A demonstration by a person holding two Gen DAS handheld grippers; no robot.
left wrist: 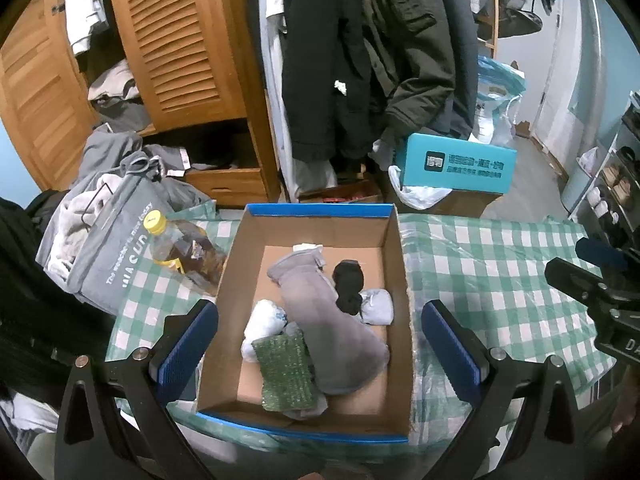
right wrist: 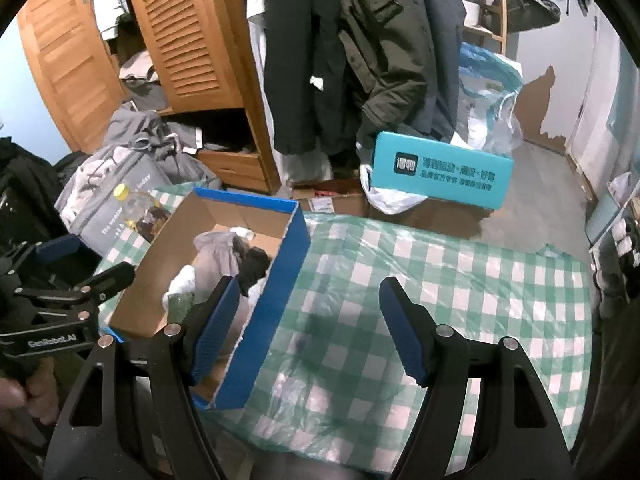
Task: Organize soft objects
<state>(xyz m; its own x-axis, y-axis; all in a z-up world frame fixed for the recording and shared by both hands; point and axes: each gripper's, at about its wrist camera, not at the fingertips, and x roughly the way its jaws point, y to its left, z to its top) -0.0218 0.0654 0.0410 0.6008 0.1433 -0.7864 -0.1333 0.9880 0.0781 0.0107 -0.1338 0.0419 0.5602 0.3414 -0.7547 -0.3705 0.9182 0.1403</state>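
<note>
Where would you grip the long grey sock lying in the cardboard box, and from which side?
Take the long grey sock at its middle, coming straight down from above with the claw across its width. It lies flat and diagonal on top of the other soft items, so its upper surface is free, while the cardboard box walls block any sideways approach.

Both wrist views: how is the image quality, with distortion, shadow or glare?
Left wrist view: strong fisheye bending, dark corners; cardboard box contents fairly sharp. Right wrist view: same bending; a dark shadow on the checked tablecloth between the fingers, pale glare on its plastic cover nearer the camera.
</note>
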